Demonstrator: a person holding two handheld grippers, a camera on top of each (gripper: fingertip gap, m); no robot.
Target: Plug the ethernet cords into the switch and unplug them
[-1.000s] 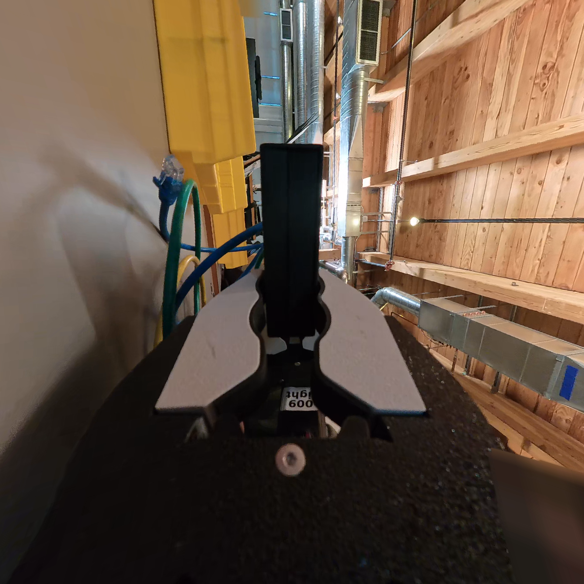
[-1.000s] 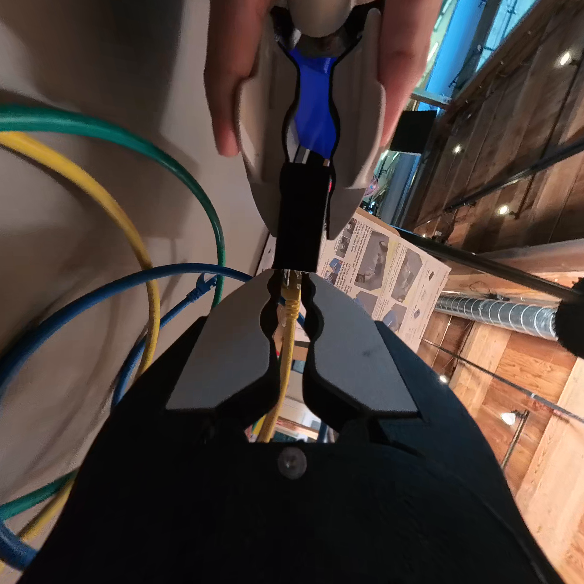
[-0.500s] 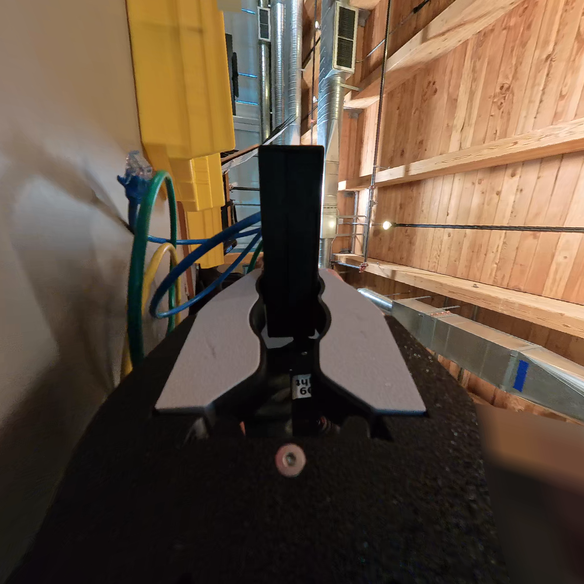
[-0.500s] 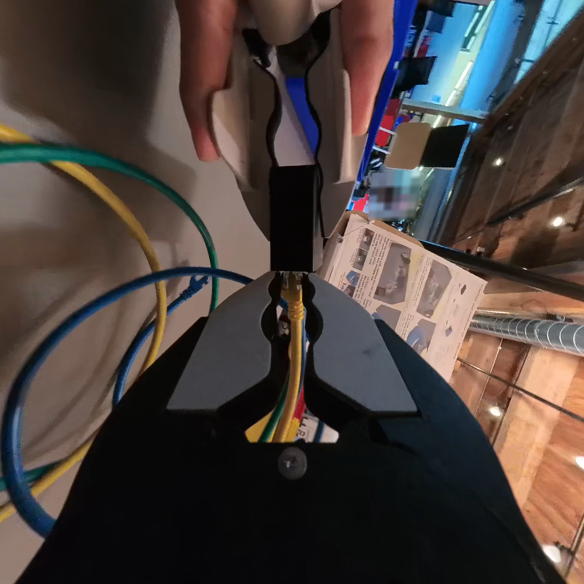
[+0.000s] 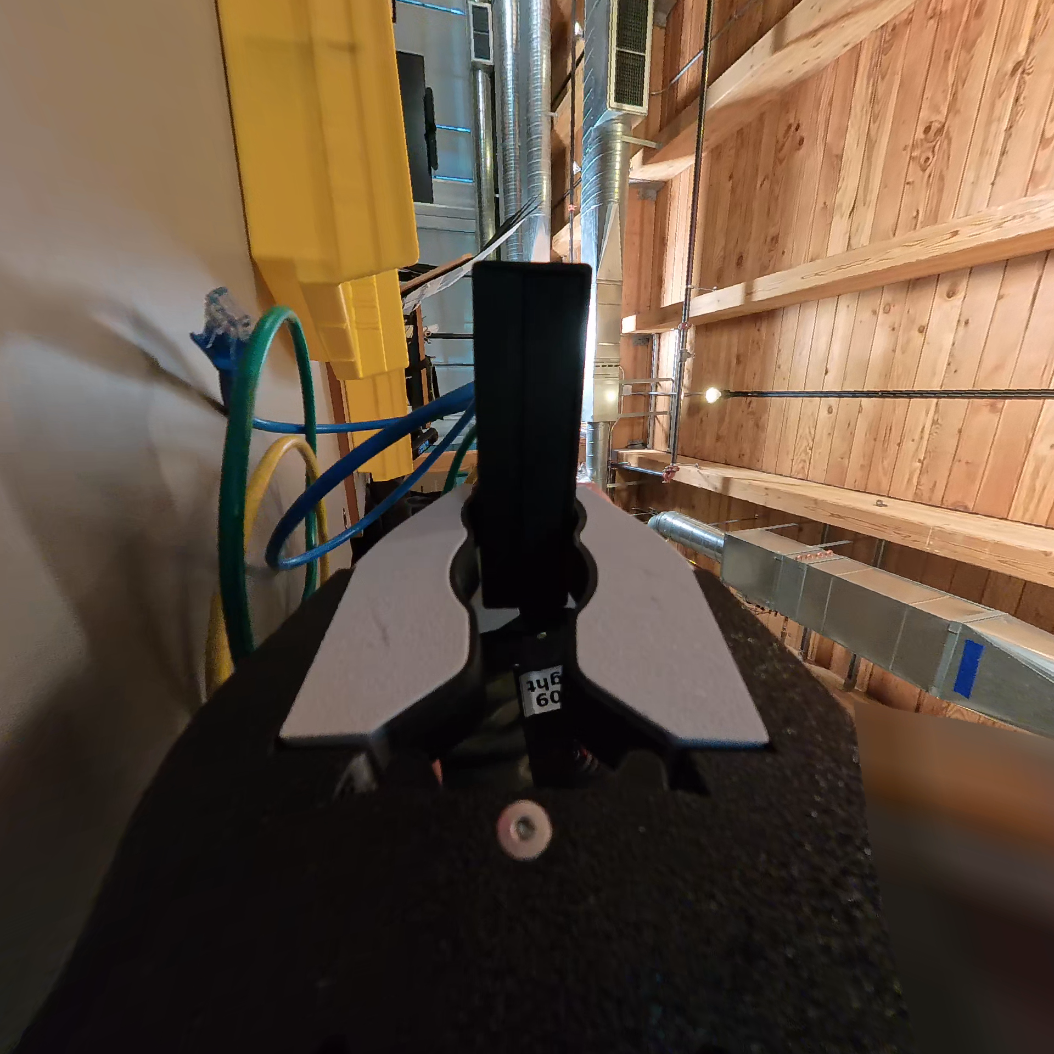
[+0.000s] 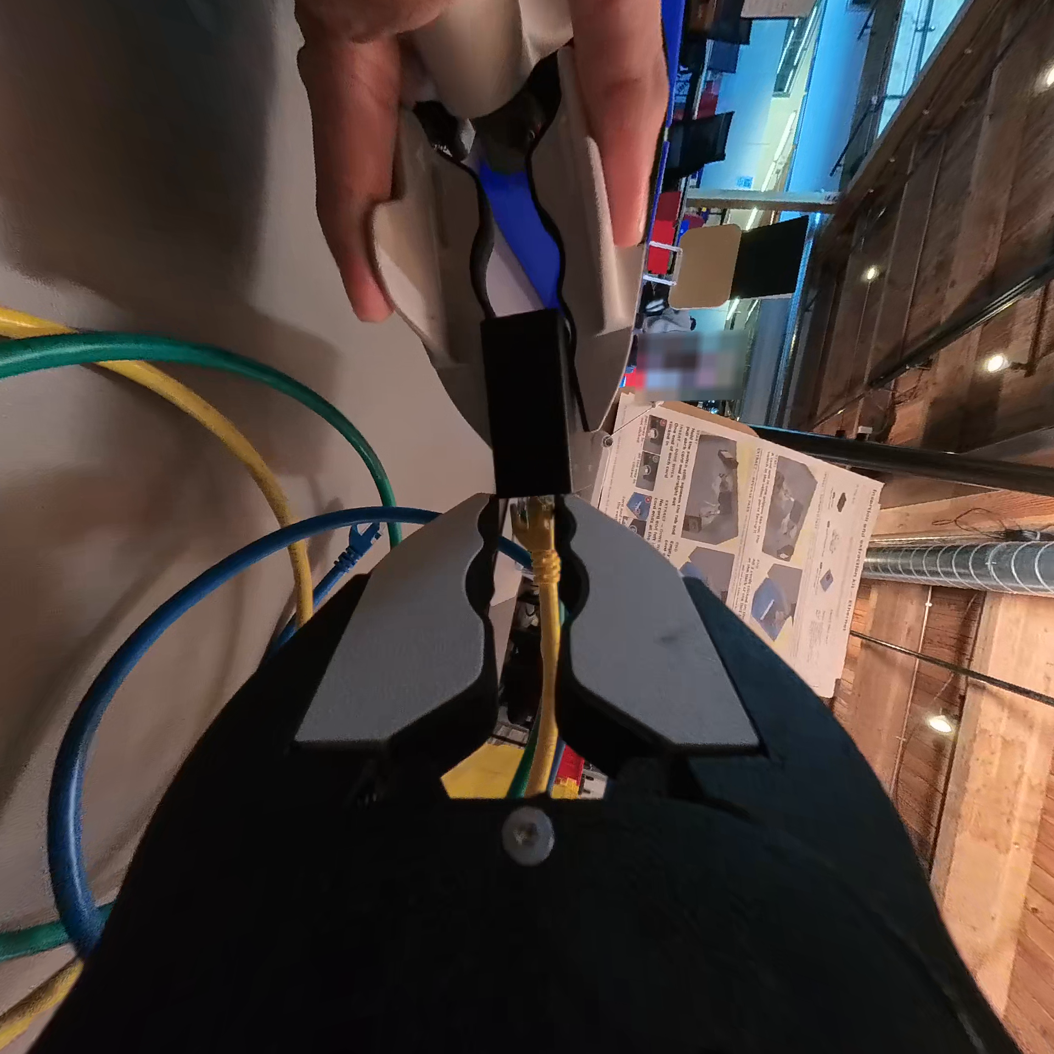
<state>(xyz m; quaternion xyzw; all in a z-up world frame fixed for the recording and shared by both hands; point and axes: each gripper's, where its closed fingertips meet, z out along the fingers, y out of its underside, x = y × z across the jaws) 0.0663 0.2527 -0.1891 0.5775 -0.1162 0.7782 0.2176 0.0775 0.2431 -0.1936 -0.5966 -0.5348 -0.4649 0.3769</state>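
Observation:
My left gripper (image 5: 526,516) is shut on the black switch (image 5: 530,433), which sticks out forward between the grey fingers. In the right wrist view the same switch (image 6: 527,410) hangs from that gripper, held by a hand (image 6: 353,171). My right gripper (image 6: 527,507) is shut on the yellow ethernet cord (image 6: 548,656) just behind its plug (image 6: 536,522). The plug tip sits at the switch's near face; I cannot tell if it is seated. Green (image 6: 256,365) and blue (image 6: 171,616) cords loop on the beige table (image 6: 142,199).
A loose blue plug (image 5: 219,325) lies on the table beside the green loop (image 5: 245,456). Yellow bins (image 5: 319,142) stand behind the cords. A printed instruction sheet (image 6: 741,542) lies beyond the switch. A wooden wall and metal ducts (image 5: 855,604) fill the right side.
More of the yellow plug now shows below the switch. The hand and left gripper have drifted to the right in the right wrist view. Both grips are unchanged.

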